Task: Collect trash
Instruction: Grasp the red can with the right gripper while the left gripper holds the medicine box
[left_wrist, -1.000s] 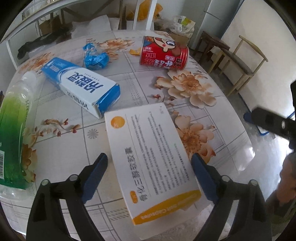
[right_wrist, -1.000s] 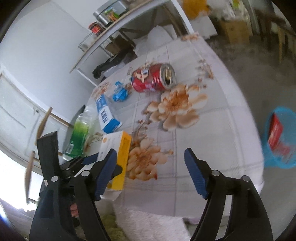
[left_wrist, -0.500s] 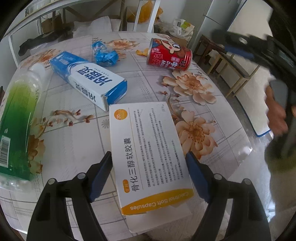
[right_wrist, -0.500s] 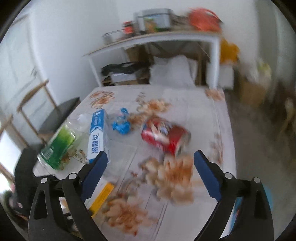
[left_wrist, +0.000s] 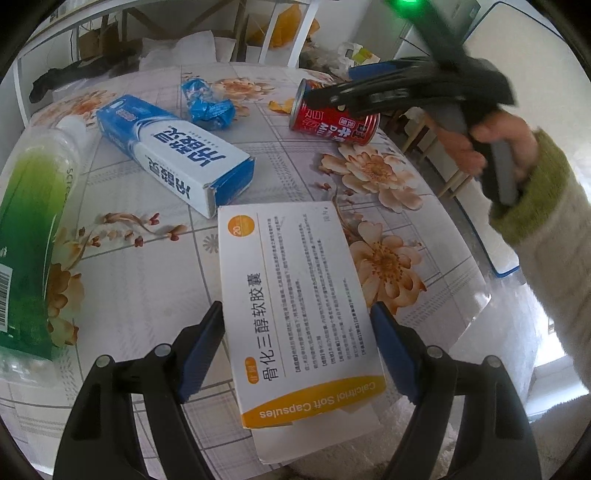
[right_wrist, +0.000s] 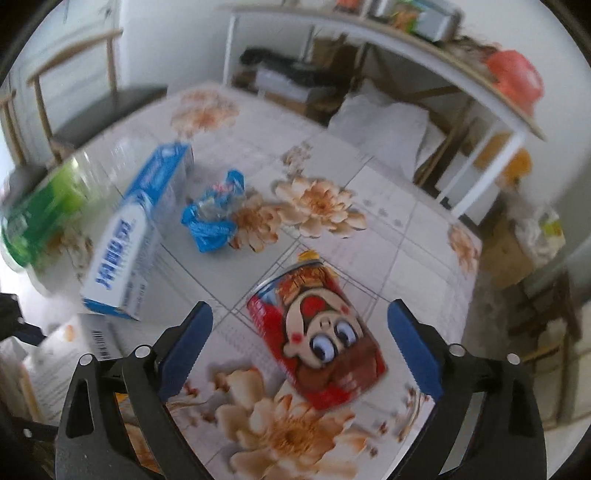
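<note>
Both claws lined up on trash: L on capsule box, R on red can.

Since a sec ago the right gripper (right_wrist: 297, 345) has swung in from the table's right edge & rolled; it now hangs over the red can (right_wrist: 317, 332) w/ jaws well apart, just closing a little, can between them but pads not on it. Looks like can pickup is next, nothing collected in this view yet. Can lies on its side, far right of the table (left_wrist: 147, 280); long axis runs near-right to far-left in the right wrist view, across the jaw gap, so a squeeze on its curved sides looks workable. Left gripper (left_wrist: 297, 349) has barely shifted: jaws apart, flanking the white-orange capsule box (left_wrist: 291, 291) at the near edge; contact unclear. Box's long axis runs near-far.
</note>
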